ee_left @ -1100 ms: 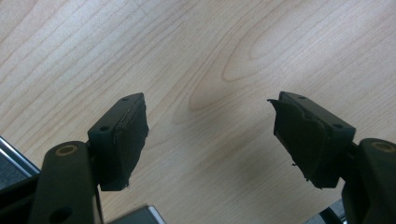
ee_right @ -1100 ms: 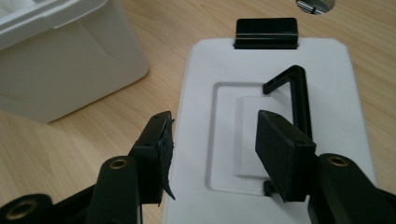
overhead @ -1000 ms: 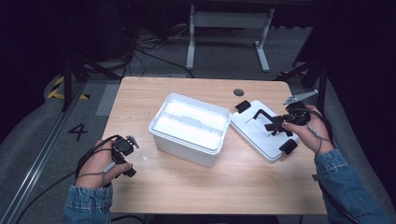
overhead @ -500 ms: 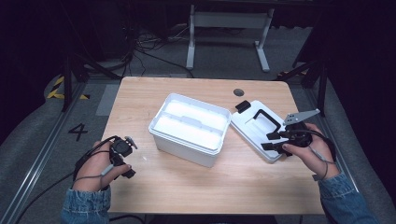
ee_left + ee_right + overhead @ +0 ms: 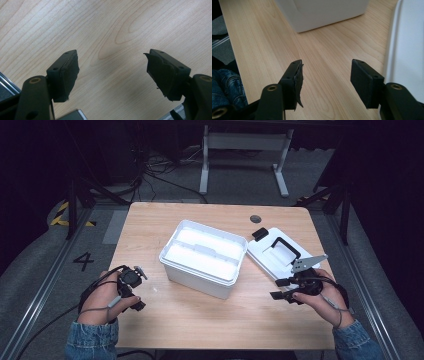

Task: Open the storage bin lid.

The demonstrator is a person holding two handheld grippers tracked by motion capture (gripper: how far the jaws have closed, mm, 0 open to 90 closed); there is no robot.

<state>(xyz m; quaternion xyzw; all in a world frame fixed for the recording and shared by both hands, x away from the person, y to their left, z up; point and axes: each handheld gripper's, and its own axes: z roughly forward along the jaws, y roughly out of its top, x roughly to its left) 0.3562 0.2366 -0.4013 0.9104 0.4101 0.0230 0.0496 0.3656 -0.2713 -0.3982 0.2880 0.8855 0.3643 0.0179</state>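
Observation:
A white plastic box [image 5: 202, 256] stands open in the middle of the wooden table [image 5: 200, 320], with an inner tray in it. Its white lid [image 5: 272, 255], with a black handle [image 5: 285, 249] and a black latch [image 5: 260, 233], lies flat to the box's right. My right gripper [image 5: 279, 289] hovers over the table just in front of the lid, open and empty; its own view has the box wall [image 5: 322, 12] ahead and the lid edge [image 5: 407, 45] to the right. Near the table's left front my left gripper [image 5: 131, 295] is open and empty over bare wood [image 5: 110, 37].
A small dark round disc [image 5: 255, 219] sits in the tabletop near the far edge. Beyond the table stand a white metal frame [image 5: 245, 150] and cables on the floor. A yellow-black tape mark [image 5: 62, 215] and a painted number lie on the floor at the left.
My right gripper has drawn back from over the lid toward the table's front edge. The left gripper has shifted only slightly.

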